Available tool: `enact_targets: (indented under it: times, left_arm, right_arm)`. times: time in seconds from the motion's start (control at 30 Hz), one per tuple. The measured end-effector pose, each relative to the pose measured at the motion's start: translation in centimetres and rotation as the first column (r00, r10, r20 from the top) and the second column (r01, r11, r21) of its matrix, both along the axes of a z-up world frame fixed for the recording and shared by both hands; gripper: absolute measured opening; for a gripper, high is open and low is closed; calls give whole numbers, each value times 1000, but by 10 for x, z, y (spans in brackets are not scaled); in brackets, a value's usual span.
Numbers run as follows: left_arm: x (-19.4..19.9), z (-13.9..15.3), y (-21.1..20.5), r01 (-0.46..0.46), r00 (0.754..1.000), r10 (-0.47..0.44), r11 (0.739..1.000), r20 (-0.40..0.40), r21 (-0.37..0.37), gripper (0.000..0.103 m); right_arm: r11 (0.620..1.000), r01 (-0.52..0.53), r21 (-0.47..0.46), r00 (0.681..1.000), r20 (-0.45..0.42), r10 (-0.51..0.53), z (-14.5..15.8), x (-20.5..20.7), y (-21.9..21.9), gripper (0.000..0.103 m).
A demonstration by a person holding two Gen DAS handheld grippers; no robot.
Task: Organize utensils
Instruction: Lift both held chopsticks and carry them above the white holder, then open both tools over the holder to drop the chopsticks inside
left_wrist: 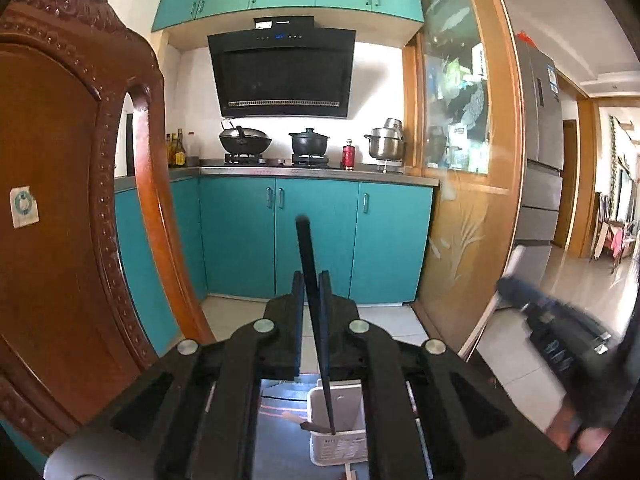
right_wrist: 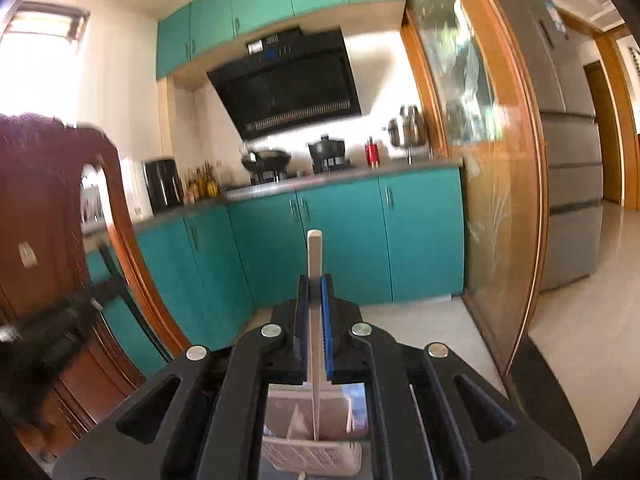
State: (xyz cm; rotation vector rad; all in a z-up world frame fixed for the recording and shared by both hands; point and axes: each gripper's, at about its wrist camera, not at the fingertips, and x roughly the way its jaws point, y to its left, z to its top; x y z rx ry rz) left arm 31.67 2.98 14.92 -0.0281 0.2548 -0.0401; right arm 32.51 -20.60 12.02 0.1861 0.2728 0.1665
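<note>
I had the left gripper (left_wrist: 311, 280) clenched on a black chopstick (left_wrist: 308, 256), the right gripper (right_wrist: 316, 284) on a pale chopstick (right_wrist: 314, 256). Both judged light, stiff, slippery; mid-shaft hold suits, tips over the white holder (left_wrist: 340, 446).

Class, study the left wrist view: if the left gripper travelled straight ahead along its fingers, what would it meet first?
Probably the teal base cabinets under the stove counter; open floor lies before them. The left gripper, shut on a black chopstick, points there. The wooden chair sits off to the side. Depth is uncertain.
</note>
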Motion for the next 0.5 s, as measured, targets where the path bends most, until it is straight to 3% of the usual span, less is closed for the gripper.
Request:
enact_targets:
  times: [0.2, 0.5]
  left_arm:
    - [-2, 17, 11, 7, 1000, -6, 996, 10, -92, 7]
    - [18, 18, -3, 3, 1000, 0, 995, 28, -103, 7]
  right_arm:
    - [1000, 14, -11, 999, -48, -15, -29, 8, -3, 7]
    - [1000, -12, -21, 997, -77, 10, -52, -1, -5, 7]
